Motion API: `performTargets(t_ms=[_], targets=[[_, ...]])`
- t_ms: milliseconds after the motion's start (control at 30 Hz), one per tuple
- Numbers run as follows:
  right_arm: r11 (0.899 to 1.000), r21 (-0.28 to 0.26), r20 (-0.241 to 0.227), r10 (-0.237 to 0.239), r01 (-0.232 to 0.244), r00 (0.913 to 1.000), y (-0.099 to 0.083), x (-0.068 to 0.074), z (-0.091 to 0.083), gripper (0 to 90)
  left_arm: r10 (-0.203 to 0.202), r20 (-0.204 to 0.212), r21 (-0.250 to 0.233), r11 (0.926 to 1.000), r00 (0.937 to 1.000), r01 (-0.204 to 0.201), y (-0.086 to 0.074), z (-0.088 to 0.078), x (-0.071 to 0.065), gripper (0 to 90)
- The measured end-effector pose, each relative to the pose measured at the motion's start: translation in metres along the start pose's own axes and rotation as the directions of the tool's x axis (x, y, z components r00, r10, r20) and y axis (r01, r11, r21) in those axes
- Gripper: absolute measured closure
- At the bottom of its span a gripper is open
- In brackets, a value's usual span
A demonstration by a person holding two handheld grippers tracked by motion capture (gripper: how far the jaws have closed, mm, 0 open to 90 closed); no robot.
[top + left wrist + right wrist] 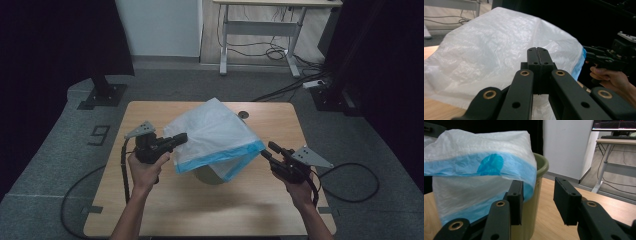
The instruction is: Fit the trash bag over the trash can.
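At table centre, the left gripper [181, 138] has its jaws pressed together, pinching the white bag's [212, 130] edge at the bag's nine o'clock. The right gripper [266, 151], at the bag's four o'clock, has its jaws spread apart beside the blue hem [499, 170], gripping nothing. The bag drapes over an olive bin [537, 192] standing on the wooden table [240, 200].

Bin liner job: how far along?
Done: the white bag is spread open over the green bin.
In hand: the left gripper is shut on the bag's edge; the right gripper is open, clear of the blue hem.
Left: pull the hem down around the rim.
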State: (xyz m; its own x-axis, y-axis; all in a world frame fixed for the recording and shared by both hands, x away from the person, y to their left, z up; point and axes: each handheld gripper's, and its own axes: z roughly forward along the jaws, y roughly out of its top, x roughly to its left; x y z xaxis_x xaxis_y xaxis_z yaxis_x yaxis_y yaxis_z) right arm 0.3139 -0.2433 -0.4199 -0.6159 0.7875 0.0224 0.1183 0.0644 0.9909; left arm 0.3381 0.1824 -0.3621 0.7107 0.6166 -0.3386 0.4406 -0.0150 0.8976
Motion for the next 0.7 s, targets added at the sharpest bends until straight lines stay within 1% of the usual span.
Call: performTargets(t_ms=[67, 133, 167, 200, 300, 333, 467, 633, 667, 700], targets=[[1.0, -0.003, -0.011, 0.0, 0.0, 0.9999, 0.0, 0.001, 0.0, 60.8, -0.006, -0.007, -0.002, 1.0, 1.0, 0.006, -0.001, -0.004, 0.004, 89.8], [1.0, -0.007, -0.031, -0.006, 0.006, 0.9995, 0.002, 0.002, 0.001, 66.7, -0.012, -0.004, 0.0, 0.9999, 0.9999, 0.012, -0.002, -0.008, 0.007, 89.9], [1.0, -0.009, -0.046, -0.01, 0.009, 0.9989, 0.003, 0.003, 0.001, 70.2, -0.008, -0.006, 0.006, 1.0, 0.9999, 0.008, -0.002, -0.009, 0.008, 89.8], [1.0, -0.011, -0.066, -0.017, 0.016, 0.9977, 0.005, 0.004, 0.002, 75.4, -0.005, -0.009, 0.007, 1.0, 0.9999, 0.005, -0.002, -0.01, 0.008, 89.8], [0.999, -0.015, -0.086, -0.035, 0.034, 0.9957, 0.009, 0.006, 0.003, 85.7, -0.001, -0.008, 0.007, 1.0, 1.0, 0.001, -0.001, -0.011, 0.008, 89.8], [0.999, -0.016, -0.09, -0.037, 0.036, 0.9953, 0.01, 0.007, 0.004, 88.2, 0.003, 0.003, 0.008, 1.0, 1.0, -0.003, -0.001, -0.01, 0.007, 89.8], [0.999, -0.021, -0.087, -0.037, 0.035, 0.9955, 0.014, 0.007, 0.003, 88.7, 0.03, 0.015, 0.02, 0.9993, 0.9994, -0.031, 0.002, -0.004, 0.0, 89.7], [0.999, -0.023, -0.058, -0.032, 0.031, 0.9978, 0.017, 0.004, -0.002, 88.7, 0.07, 0.019, 0.046, 0.9964, 0.9973, -0.071, 0.005, 0.004, -0.008, 88.6], [0.999, -0.022, -0.049, -0.03, 0.029, 0.9983, 0.018, 0.003, -0.004, 88.8, 0.081, 0.016, 0.046, 0.9956, 0.9966, -0.081, 0.006, 0.006, -0.01, 84.3], [0.999, -0.019, -0.039, -0.032, 0.031, 0.9987, 0.019, 0.002, -0.005, 88.8, 0.089, 0.008, 0.038, 0.9953, 0.996, -0.089, 0.006, 0.007, -0.013, 78.1]])
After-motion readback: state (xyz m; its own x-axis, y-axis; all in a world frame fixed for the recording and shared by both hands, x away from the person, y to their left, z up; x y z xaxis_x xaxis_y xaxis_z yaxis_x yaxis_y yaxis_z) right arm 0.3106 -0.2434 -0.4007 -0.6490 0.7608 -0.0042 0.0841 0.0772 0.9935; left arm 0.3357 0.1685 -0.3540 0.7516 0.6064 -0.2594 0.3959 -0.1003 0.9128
